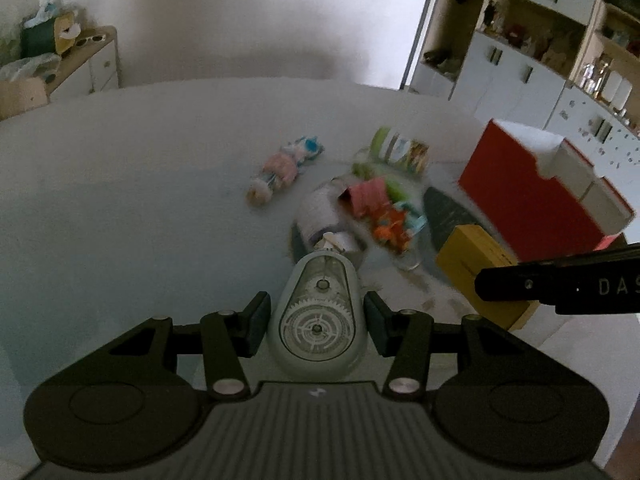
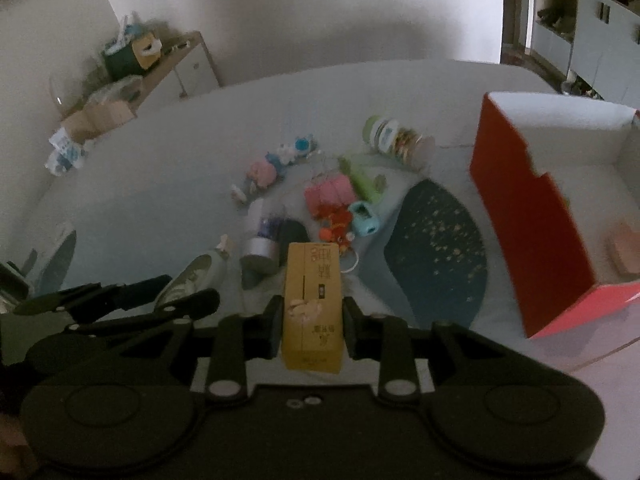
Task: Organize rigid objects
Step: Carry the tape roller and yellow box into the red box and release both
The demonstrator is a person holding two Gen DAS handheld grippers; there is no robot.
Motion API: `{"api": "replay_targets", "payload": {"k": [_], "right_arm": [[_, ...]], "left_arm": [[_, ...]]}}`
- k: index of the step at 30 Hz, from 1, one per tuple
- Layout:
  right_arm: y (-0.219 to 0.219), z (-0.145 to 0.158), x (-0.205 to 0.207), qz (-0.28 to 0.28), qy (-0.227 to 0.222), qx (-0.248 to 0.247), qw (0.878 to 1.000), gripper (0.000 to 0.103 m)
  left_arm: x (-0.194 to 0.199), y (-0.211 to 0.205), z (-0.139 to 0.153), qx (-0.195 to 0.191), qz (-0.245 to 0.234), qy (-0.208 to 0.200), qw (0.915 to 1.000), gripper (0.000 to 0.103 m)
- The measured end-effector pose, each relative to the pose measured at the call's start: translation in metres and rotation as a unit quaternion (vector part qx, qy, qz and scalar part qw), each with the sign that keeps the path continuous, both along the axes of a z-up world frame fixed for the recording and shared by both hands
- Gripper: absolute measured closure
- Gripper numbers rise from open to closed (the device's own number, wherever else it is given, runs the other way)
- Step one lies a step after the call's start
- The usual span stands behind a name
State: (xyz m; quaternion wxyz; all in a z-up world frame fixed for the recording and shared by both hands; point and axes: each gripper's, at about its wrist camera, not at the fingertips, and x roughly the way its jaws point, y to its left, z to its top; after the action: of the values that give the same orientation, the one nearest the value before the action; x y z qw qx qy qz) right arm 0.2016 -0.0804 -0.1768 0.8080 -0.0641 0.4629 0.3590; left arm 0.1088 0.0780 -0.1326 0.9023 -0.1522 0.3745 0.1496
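A pale, round-edged table fills both views beneath a white wall, with a cluttered sideboard at upper left and shelved cabinets at upper right. The left gripper clasps a grey-green correction-tape dispenser at lower centre; the right gripper clamps a yellow carton. Toys lie mid-frame beside a dark speckled mat and an open red box at right.

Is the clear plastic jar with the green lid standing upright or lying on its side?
Lying on its side: the clear plastic jar stretches along the table, green lid facing sideways.
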Motion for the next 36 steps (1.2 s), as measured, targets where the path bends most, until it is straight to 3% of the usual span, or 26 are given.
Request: {"api": "replay_targets", "payload": {"k": [19,36], "right_arm": [[-0.072,0.046,0.030,-0.031,-0.045,0.051,0.997,0.074],[-0.157,0.044,0.093,-0.073,-0.054,0.062,0.994,0.074]], "left_arm": [[0.032,-0.056,0.078,0.025,-0.058,-0.049,0.9968,0.053],[0.114,-0.136,0.099,0.035,-0.103,-0.055,0.9925,0.053]]}}
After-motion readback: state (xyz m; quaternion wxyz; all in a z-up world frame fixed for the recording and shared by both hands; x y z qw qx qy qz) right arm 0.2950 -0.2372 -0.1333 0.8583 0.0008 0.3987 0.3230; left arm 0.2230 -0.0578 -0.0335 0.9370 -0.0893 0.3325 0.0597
